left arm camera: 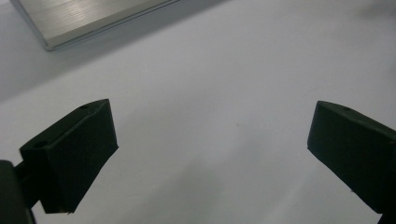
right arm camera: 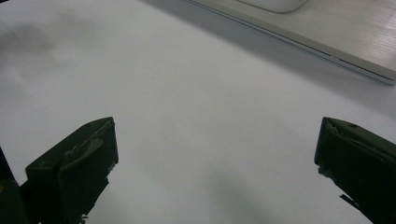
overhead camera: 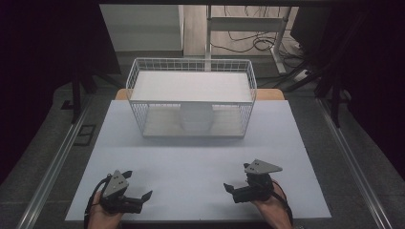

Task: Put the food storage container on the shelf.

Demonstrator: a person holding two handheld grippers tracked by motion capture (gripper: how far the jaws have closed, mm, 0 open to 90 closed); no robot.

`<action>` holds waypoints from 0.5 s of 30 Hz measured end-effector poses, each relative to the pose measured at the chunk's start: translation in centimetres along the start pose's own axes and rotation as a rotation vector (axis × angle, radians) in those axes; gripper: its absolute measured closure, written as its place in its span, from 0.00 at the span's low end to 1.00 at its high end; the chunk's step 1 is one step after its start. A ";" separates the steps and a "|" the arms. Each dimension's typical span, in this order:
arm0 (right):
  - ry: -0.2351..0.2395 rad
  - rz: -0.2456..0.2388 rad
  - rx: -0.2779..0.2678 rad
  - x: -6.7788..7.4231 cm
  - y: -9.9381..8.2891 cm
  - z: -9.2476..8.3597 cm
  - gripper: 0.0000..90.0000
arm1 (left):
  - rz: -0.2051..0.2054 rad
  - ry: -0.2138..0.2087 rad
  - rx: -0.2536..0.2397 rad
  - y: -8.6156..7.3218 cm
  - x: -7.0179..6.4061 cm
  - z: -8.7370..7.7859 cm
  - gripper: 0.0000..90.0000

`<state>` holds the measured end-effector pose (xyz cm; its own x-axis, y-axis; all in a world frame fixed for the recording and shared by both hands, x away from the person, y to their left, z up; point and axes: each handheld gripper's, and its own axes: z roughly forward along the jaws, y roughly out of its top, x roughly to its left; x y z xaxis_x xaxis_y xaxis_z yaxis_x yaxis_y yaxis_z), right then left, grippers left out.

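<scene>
the left gripper (overhead camera: 138, 187) is resting near the front edge of the table (overhead camera: 191, 162) with its jaws spread wide and nothing between them, and the right gripper (overhead camera: 237, 183) is sitting well apart from it at the same edge, jaws equally wide and empty. a broad stretch of bare top is lying open between both grippers and the rack (overhead camera: 191, 98), which is standing at the far middle of the table. a white bowl (overhead camera: 196, 118) is sitting upside down on the rack's lower shelf, under the upper board. the left gripper view is catching just a corner of the rack's base (left arm camera: 88, 21) beyond its jaws, while the right gripper view is showing the base edge (right arm camera: 327, 49) and the bowl's rim (right arm camera: 275, 4) on it.
</scene>
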<state>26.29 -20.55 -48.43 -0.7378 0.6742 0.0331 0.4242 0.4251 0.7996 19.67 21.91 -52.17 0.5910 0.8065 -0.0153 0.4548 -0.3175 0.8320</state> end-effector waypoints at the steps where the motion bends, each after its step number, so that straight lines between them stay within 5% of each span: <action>1: -0.002 -0.001 -0.001 0.0 -0.1 -0.1 0.00 | -0.004 0.003 0.000 -0.1 0.1 -0.2 0.01; 15: -0.037 0.034 -0.012 -0.3 -1.2 -2.0 0.00 | -0.021 0.039 0.005 -1.2 0.8 -2.0 0.02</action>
<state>24.92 -22.48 -48.21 -0.7031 0.7100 0.0385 0.4424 0.3944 0.8054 18.30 23.95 -52.10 0.5550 0.8318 -0.0108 0.4698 -0.3027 0.8292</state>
